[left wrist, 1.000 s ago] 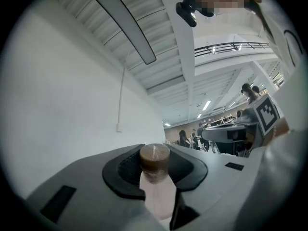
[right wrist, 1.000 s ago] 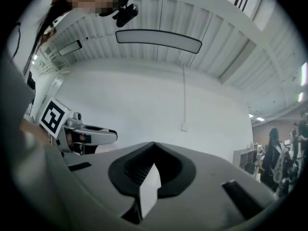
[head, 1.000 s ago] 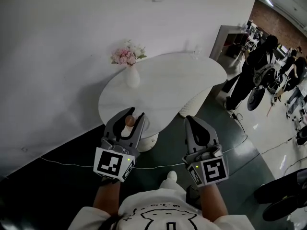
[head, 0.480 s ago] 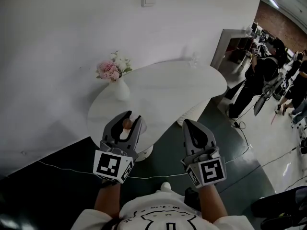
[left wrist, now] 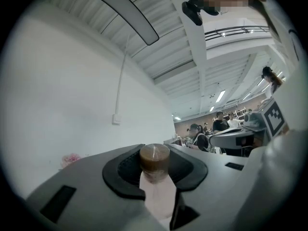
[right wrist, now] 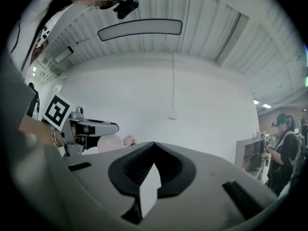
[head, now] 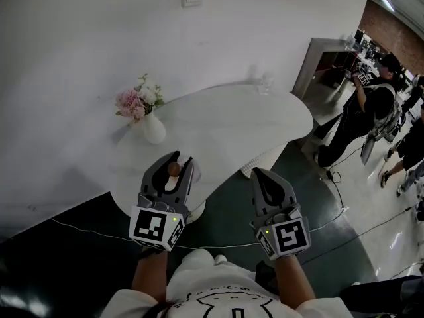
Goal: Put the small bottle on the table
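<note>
A small pale bottle [head: 174, 174] with a brown cork cap [left wrist: 154, 159] stands upright between the jaws of my left gripper [head: 176, 165], which is shut on it. The left gripper hovers over the near edge of the white rounded table [head: 238, 121]. In the left gripper view the bottle [left wrist: 158, 196] fills the notch between the pads. My right gripper [head: 263, 179] is shut and holds nothing; it hangs over the dark floor just off the table's near edge. Its tips meet in the right gripper view [right wrist: 153, 146].
A white vase of pink flowers [head: 147, 114] stands at the table's left end, and a small clear glass thing [head: 265, 81] at its far edge. A white wall runs behind. A cable [head: 86, 227] crosses the dark floor. People [head: 371, 111] stand at the right.
The view has shifted: the table and vase have slid left and nearer. Both grippers hold their place in the picture, the left still closed on the bottle.
</note>
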Demonstrator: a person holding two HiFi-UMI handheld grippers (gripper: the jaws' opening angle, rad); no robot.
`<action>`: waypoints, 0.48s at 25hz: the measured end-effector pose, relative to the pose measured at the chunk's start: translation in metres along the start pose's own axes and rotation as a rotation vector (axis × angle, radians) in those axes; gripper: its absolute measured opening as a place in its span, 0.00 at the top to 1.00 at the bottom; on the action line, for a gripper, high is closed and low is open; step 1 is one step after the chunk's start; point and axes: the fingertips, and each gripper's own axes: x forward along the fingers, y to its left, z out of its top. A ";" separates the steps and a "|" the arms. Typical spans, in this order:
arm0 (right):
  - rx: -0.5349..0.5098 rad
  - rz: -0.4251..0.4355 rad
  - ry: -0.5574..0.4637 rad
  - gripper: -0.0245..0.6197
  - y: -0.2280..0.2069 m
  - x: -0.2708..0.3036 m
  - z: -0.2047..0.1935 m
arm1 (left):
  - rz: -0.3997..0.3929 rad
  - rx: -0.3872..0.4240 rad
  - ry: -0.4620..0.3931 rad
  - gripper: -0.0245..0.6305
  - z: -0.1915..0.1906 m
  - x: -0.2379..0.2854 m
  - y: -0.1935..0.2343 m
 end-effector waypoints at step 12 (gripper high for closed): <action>0.015 -0.031 0.010 0.96 -0.051 0.023 -0.018 | -0.023 0.016 0.018 0.78 -0.016 0.054 -0.010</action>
